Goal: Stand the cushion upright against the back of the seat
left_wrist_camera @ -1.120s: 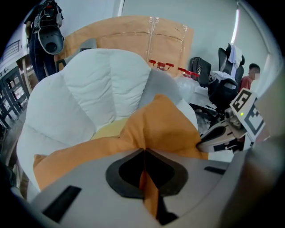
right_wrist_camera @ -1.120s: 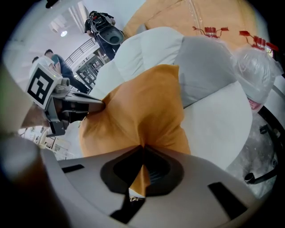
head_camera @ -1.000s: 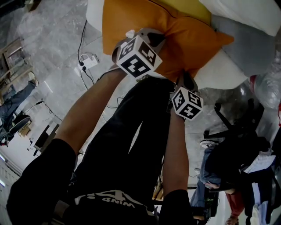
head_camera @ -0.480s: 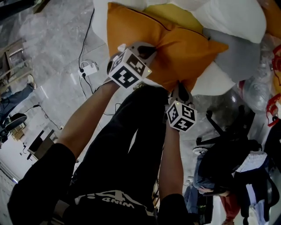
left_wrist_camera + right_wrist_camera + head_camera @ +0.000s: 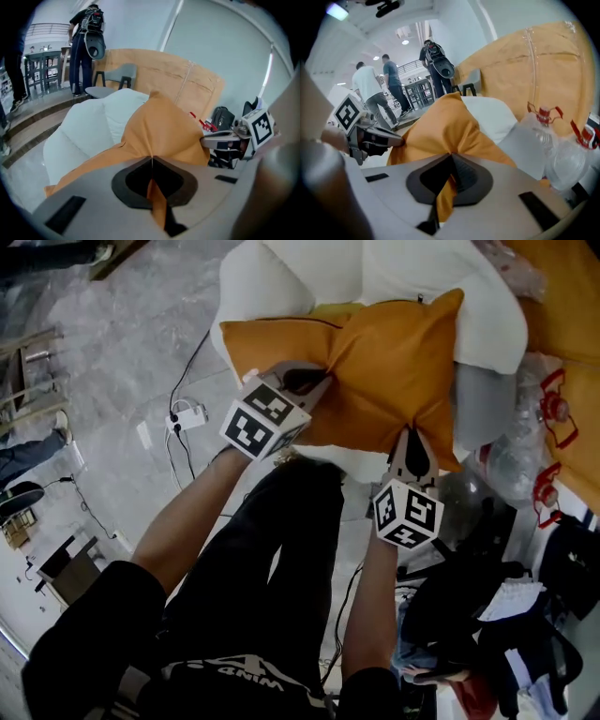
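1. Left gripper: jaws clamped on a fold of the orange cushion near its left edge in the head view; a strip of fabric is pinched between the pads.
2. Right gripper: jaws likewise closed on the cushion's lower edge, with orange cloth caught between them.
3. Orange cushion: hangs between both grippers, tilted, one corner pointing up, in front of the white armchair; contact with the seat cannot be told.
4. Grey cushion: just beside the orange one, on the right of the head view.
5. Clear bottles with red caps: right of the armchair, near a brown-paper-wrapped object.
6. Power strip: on the grey floor, cables attached.
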`<state>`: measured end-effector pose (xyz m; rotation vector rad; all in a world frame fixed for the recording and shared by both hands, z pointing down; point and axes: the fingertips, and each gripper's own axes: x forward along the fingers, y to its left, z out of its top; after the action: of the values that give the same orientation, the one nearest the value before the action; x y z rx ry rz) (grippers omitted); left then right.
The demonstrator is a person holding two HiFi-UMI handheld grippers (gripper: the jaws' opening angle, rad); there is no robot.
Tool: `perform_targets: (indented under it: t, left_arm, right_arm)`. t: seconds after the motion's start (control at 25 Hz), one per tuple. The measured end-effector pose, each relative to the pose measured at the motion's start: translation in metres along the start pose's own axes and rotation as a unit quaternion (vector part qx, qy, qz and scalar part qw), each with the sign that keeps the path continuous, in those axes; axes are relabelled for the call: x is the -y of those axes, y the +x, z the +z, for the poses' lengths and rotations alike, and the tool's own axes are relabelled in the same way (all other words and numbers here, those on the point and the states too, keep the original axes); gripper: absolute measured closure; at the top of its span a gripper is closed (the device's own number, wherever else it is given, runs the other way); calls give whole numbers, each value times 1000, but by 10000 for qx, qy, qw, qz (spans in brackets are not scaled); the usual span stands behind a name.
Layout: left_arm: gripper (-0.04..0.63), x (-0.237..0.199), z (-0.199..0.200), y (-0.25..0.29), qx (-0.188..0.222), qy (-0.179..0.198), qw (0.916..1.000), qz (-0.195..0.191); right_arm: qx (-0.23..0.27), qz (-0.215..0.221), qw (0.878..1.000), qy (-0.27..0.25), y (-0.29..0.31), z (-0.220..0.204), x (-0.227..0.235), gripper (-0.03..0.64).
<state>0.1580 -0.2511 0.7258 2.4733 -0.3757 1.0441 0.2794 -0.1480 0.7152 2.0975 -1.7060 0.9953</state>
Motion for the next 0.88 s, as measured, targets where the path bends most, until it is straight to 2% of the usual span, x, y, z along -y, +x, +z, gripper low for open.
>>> perform_targets:
  t: [0.12,0.24,0.48,0.72,0.88]
  left_arm:
    - [585,-8,25,-11,530,-487,9974,16]
    - [584,-18,45,-14,980,-789,9920,53]
    - [584,-39,84,-14,1814,-1341,9742,118]
    - [584,-57,108,-1,2321,-1793,9559,174]
    - [584,-69,111,10,2413,-1868,9521,205]
  right_arm:
    - [323,104,9987,-380,7,54,-2,589]
    - [615,218,9950,-762,21,105,-6,589]
    - [1095,562,9823,-1412,52,189,-21,591]
    - [1261,710,9717,-1864,78,230,-27,591]
    - [1239,755,9696,-1969,93,235,-26,591]
